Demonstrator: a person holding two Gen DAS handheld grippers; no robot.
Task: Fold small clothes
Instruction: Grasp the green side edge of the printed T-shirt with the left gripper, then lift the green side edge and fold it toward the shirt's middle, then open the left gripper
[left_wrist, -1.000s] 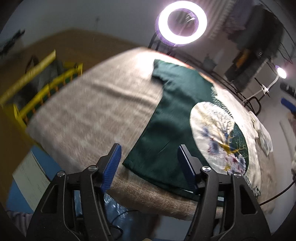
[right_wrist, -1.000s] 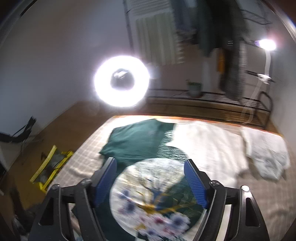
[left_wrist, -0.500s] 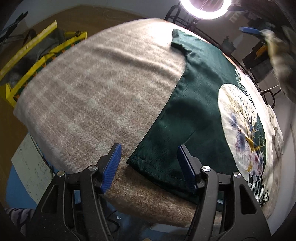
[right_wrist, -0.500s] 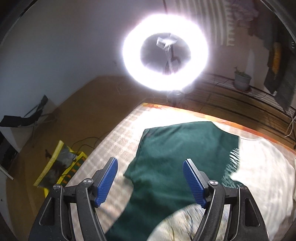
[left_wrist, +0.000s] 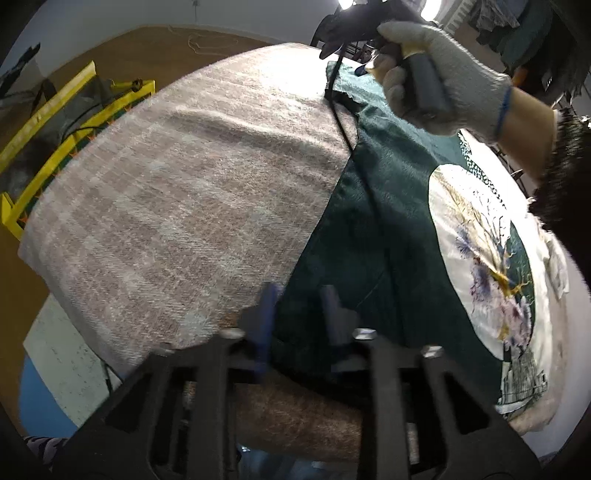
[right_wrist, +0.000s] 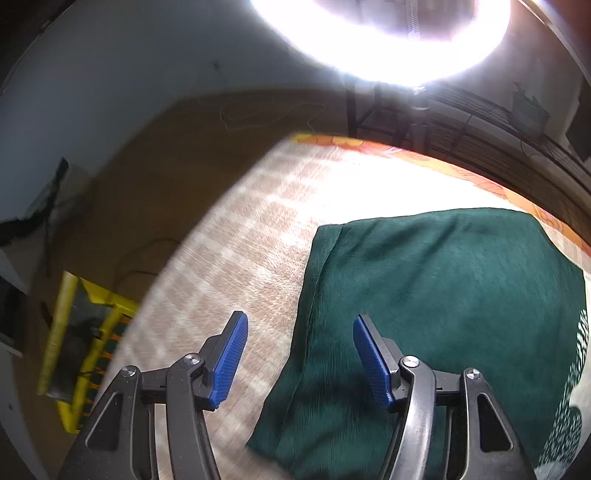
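Observation:
A dark green T-shirt (left_wrist: 391, 206) with a round white flower print (left_wrist: 480, 243) lies flat on a beige checked blanket (left_wrist: 177, 192). My left gripper (left_wrist: 299, 314) sits at the shirt's near hem corner, its jaws narrowed around the fabric edge. My right gripper (right_wrist: 299, 354) is open and hovers over the shirt's sleeve edge (right_wrist: 310, 295), one finger over the blanket and one over the green cloth (right_wrist: 443, 295). In the left wrist view the gloved hand (left_wrist: 436, 74) holding the right gripper is at the far sleeve, and a black cable (left_wrist: 354, 147) trails across the shirt.
A yellow frame (left_wrist: 48, 122) stands on the floor left of the bed; it also shows in the right wrist view (right_wrist: 74, 350). A bright ring light (right_wrist: 388, 37) stands beyond the far edge. White clothes (left_wrist: 554, 258) lie at the right.
My left gripper has moved onto the hem corner and its jaws have narrowed. My right gripper has come down towards the far sleeve, still open.

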